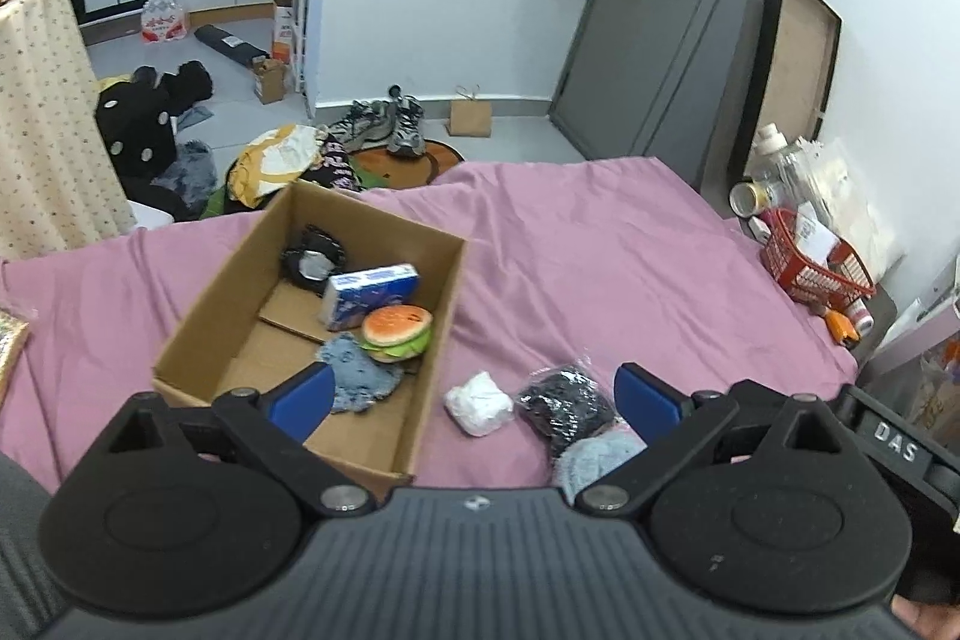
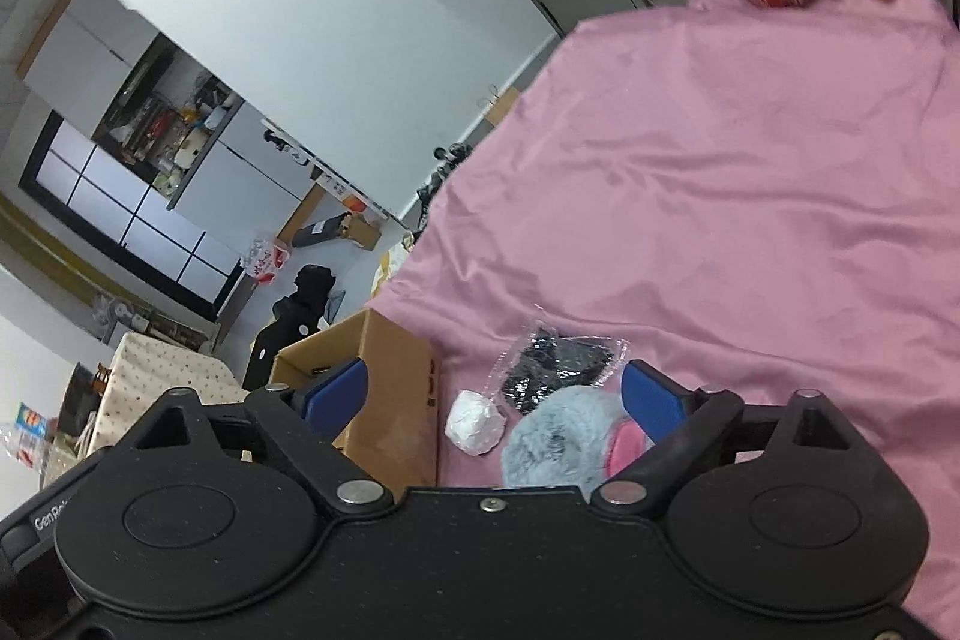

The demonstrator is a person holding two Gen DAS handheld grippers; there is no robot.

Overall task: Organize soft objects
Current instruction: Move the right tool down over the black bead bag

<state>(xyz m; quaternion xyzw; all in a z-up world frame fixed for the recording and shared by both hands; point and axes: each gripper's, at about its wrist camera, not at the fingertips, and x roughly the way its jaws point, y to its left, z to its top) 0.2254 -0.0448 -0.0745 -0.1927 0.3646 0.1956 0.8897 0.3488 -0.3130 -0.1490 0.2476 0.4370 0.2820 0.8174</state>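
Pink cotton sheet (image 1: 600, 244) spread over a bed, lightly creased, carrying an open brown cardboard box (image 1: 204, 334) toward its left side. Inside the box: a plush hamburger toy with orange bun and green lettuce edge (image 1: 397, 333) against the right wall, a blue-and-white soft tissue pack (image 1: 369, 293) just behind it, a dusty-blue fuzzy cloth piece (image 1: 360, 370) in front of and touching the burger, and a black-and-grey fluffy item (image 1: 312, 259) near the far end. Outside the box, on the sheet just beside its right wall: a small crumpled white soft bundle (image 1: 479, 402), then a black knitted item sealed in a clear plastic bag (image 1: 564, 403), the two close together. Nearest the cameras, a pale grey-blue furry round item with a pink inner patch (image 2: 558, 439), touching the bagged black piece and partly hidden by the tool bodies. Left hand-held gripper (image 1: 474, 394) spread wide, one blue pad over the box's near corner, the other beside the bagged item, gripping nothing. Right hand-held gripper (image 2: 495, 394) likewise spread wide and empty, its blue pads straddling the white bundle and the furry item from above. Red plastic basket (image 1: 804, 274) among clutter at the far right edge of the bed.
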